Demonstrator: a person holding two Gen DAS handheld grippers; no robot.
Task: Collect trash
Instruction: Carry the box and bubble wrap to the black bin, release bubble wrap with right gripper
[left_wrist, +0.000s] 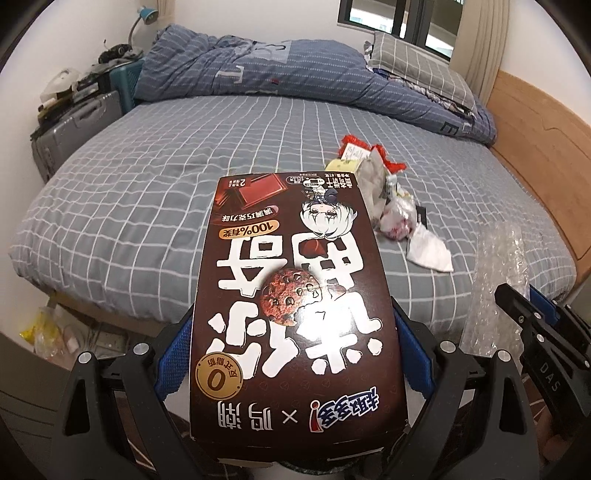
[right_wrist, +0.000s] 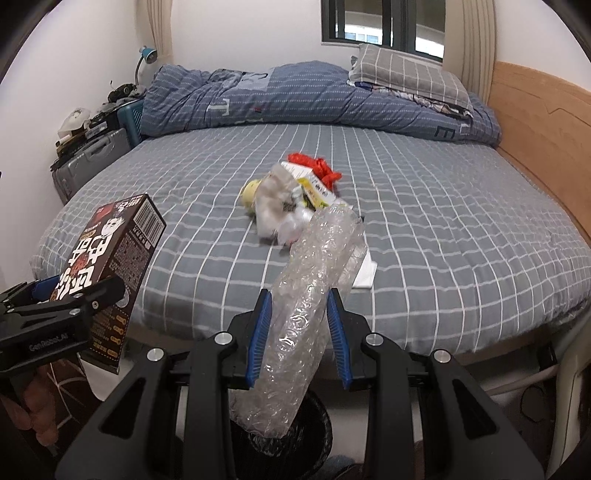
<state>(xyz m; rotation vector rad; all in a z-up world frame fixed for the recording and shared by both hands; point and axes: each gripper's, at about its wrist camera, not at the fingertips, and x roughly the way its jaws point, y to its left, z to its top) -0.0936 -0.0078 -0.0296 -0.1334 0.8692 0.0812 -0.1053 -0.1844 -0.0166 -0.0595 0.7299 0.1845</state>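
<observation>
Clamped in the left gripper (left_wrist: 291, 354) is a brown cardboard cookie box (left_wrist: 291, 295); the right gripper (right_wrist: 299, 332) pinches a clear bubble-wrap roll (right_wrist: 306, 306) above a black mesh bin (right_wrist: 314, 417). Neither is dropped yet, and a crumpled wrapper pile (right_wrist: 291, 195) remains on the grey checked bed (right_wrist: 443, 240)
</observation>
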